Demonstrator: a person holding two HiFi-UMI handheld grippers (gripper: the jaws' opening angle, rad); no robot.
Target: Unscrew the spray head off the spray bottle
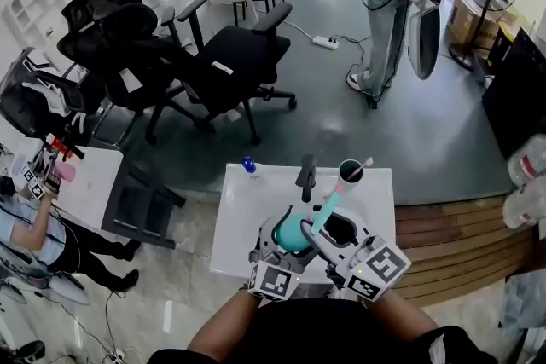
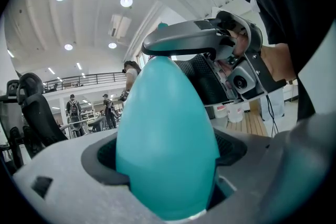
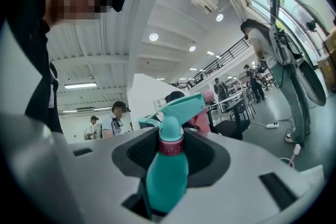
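Teal egg-shaped plastic spray bottle (image 1: pixel 294 233) pinched in left hand-held gripper (image 2: pixel 167 165) above white bench (image 1: pixel 243 217); right hand-held gripper (image 3: pixel 170 152) spread loosely round its neck, gaps beside dark-pink collar (image 3: pixel 171 145) under teal spray head (image 3: pixel 178 108)

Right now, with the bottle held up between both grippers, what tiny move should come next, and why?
Probably close the right gripper on the pink collar under the spray head, then twist. The left gripper clamps the spray bottle by its body, while the right jaws seem to flank the collar with gaps on either side.
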